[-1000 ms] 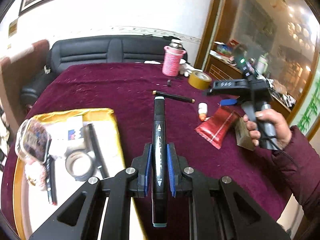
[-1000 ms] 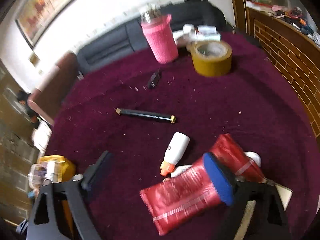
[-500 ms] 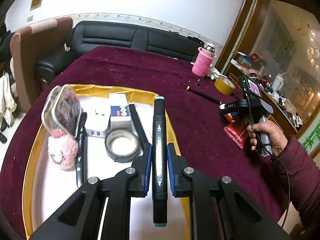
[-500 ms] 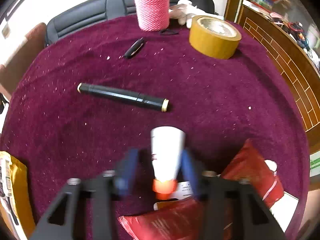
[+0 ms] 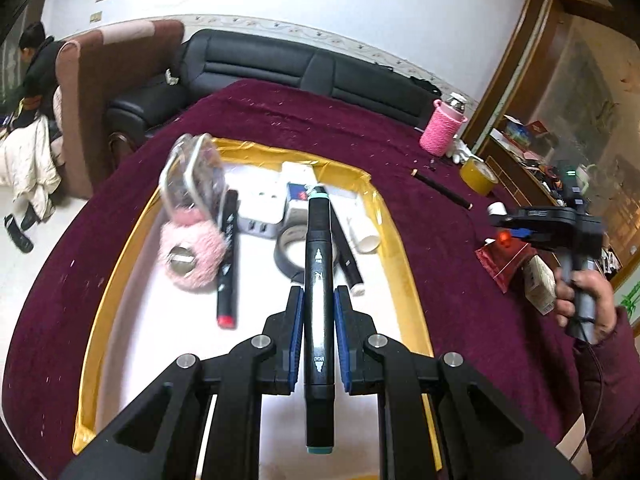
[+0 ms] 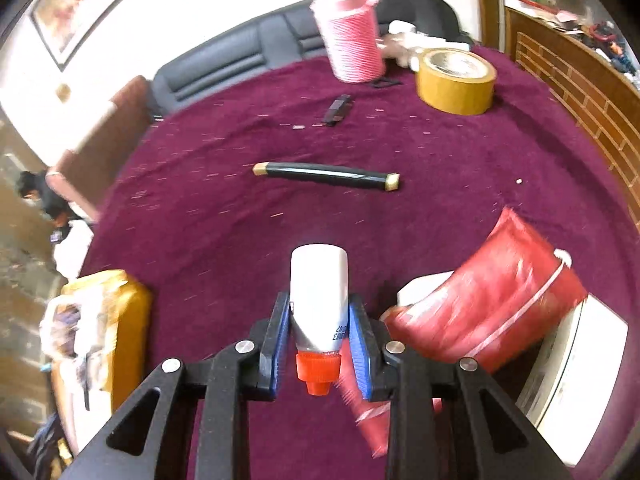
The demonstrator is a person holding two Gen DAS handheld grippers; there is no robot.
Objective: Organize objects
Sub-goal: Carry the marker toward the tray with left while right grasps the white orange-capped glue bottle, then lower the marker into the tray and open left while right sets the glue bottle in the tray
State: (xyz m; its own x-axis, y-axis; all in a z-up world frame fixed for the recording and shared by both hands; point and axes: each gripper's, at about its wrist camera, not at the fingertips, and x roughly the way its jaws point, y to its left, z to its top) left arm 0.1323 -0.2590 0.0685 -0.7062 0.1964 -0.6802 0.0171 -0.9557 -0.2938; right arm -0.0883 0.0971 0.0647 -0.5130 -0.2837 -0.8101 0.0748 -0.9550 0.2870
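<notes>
Both tongs are holding things.
The left tongs (image 5: pixel 316 344) are clamping a black marker (image 5: pixel 318 280) above the tray (image 5: pixel 404 248); its small print is unreadable. The right tongs (image 6: pixel 318 344) are gripping a white bottle (image 6: pixel 319 292) with digits printed upside down, partly legible.

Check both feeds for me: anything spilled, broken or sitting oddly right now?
No spill or damage shows. The clear pouch leans up on the yellow tray's far-left edge instead of lying flat. A black pen and red packet lie loose on the cloth, outside the tray.
</notes>
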